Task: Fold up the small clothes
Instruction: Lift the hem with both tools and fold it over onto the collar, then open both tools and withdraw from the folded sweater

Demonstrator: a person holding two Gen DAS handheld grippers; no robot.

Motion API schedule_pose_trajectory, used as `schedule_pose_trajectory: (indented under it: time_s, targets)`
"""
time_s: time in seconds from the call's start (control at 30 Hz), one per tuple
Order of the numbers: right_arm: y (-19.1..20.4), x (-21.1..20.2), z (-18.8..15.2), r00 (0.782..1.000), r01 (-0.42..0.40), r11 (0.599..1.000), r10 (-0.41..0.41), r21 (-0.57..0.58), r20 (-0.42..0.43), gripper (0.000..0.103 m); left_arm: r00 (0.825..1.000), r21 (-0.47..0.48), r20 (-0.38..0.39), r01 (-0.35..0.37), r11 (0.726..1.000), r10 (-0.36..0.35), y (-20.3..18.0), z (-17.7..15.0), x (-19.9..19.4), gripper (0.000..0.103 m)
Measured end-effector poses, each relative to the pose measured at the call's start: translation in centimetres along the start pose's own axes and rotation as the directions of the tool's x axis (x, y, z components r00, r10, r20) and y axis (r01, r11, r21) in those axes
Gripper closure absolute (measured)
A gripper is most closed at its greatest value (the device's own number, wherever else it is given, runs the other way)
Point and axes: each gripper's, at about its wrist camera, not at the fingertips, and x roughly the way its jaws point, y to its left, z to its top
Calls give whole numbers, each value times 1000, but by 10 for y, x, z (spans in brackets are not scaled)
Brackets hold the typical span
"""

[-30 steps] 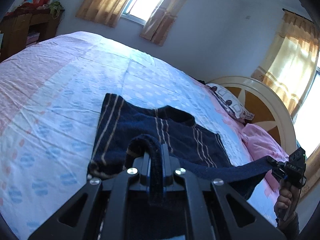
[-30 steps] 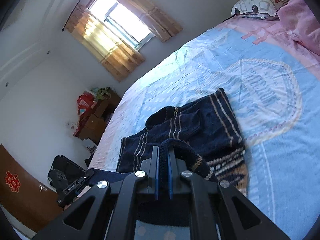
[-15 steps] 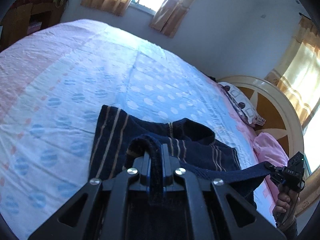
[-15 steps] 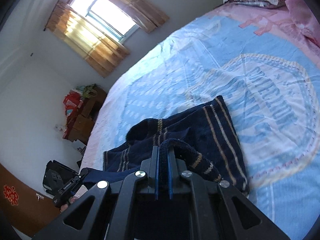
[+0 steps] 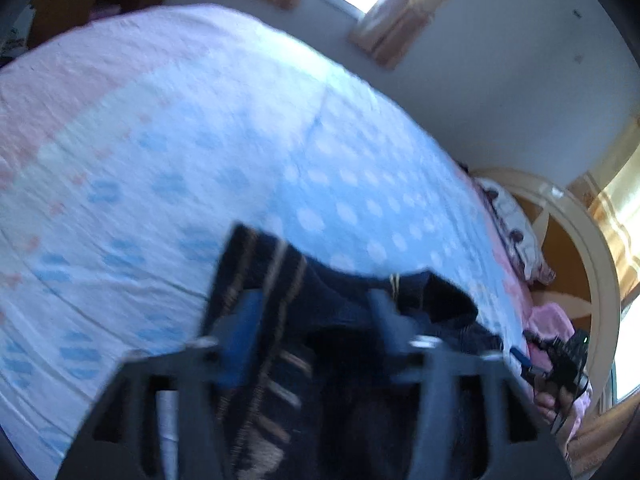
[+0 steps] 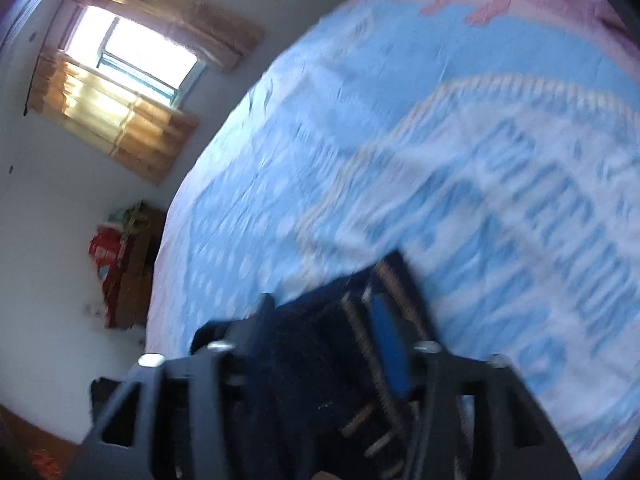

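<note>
A small navy garment with tan stripes (image 5: 320,312) lies folded on the blue and pink bedspread (image 5: 200,140). My left gripper (image 5: 316,312) is open just above it, fingers wide apart, with the garment lying between and below them. My right gripper (image 6: 320,316) is also open, low over the same garment (image 6: 304,360), its blue-padded finger (image 6: 384,336) near the striped edge. Both views are blurred by motion. In the left wrist view the right gripper (image 5: 560,360) shows at the far right in a hand.
The bed's round headboard (image 5: 588,248) and pillows (image 5: 516,224) are to the right. A wooden cabinet with red items (image 6: 124,264) stands by the wall beyond the bed. Curtained windows (image 6: 132,60) are behind.
Both grippers were shut on the garment's edge and held it up over the folded part. Now both have opened and let it go, and the views have dropped lower toward the bed.
</note>
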Motion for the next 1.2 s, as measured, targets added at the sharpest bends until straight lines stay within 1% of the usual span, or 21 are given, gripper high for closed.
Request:
schedule_pose_trajectory:
  time_s: [0.07,0.13,0.2,0.33,0.43,0.47,0.5,0.57,0.6,0.63,0.67,0.73,0.77,0.83,0.87,0.93,1.0,1.03,1.07,1.13,1.2]
  targets:
    - [-3,-2,-4,1000,10,1000,-10,-25,2,48,998,7,54,-12,1000,12,3,5,-12,27]
    - [0,-7,-14,1000,24,996,-23,-90,6,48,997,34,69,-46,998,44,5,8,-19,27]
    - [11,-9,-23,999,51,981,-52,-187,0,48,996,63,59,-74,995,70,5,8,-19,27]
    - [37,-1,-36,993,105,923,-119,-370,-14,48,994,122,13,-113,986,112,-4,-5,-5,27]
    - [46,23,-43,986,86,903,-137,-420,-94,49,991,178,-2,-130,975,133,-17,-16,6,27]
    - [49,34,-46,978,111,885,-180,-452,-111,55,990,202,-1,-139,970,142,-23,-19,10,27]
    - [52,41,-50,970,149,864,-221,-481,-97,71,988,234,0,-148,961,152,-30,-22,14,27]
    - [60,48,-58,962,188,814,-264,-550,-62,94,973,347,32,-224,911,227,-45,-30,24,27]
    - [66,46,-60,959,223,787,-283,-576,-16,95,959,394,55,-275,877,276,-50,-33,30,27]
    - [69,42,-59,956,254,776,-293,-578,27,95,945,413,74,-320,853,318,-50,-34,34,27]
    - [69,34,-53,956,276,786,-284,-553,74,95,933,411,85,-353,840,350,-48,-33,37,27]
    - [58,27,-35,947,316,820,-299,-476,113,95,914,352,78,-398,847,397,-33,-28,42,26]
    - [52,29,-30,943,327,827,-315,-456,105,95,913,305,62,-402,863,403,-23,-27,43,24]
    - [40,39,-28,929,357,818,-359,-450,84,95,922,225,33,-384,896,386,-10,-23,42,21]
    - [36,46,-31,922,370,805,-381,-464,75,94,918,197,48,-395,897,394,-7,-22,38,19]
    - [34,43,-34,921,378,801,-377,-465,99,93,914,183,75,-405,896,398,-6,-23,34,18]
    - [38,35,-36,923,378,807,-368,-454,116,76,915,192,86,-402,895,393,-8,-26,32,18]
    - [44,30,-38,916,397,798,-375,-452,142,70,917,195,91,-399,896,389,-8,-27,30,18]
    - [54,24,-42,912,409,785,-370,-465,177,60,918,193,96,-396,898,384,-8,-28,29,18]
    - [84,15,-56,929,369,767,-307,-524,206,56,921,187,99,-389,902,377,-8,-28,29,18]
    - [118,16,-77,961,275,733,-227,-622,158,56,922,172,101,-387,906,375,-6,-30,24,17]
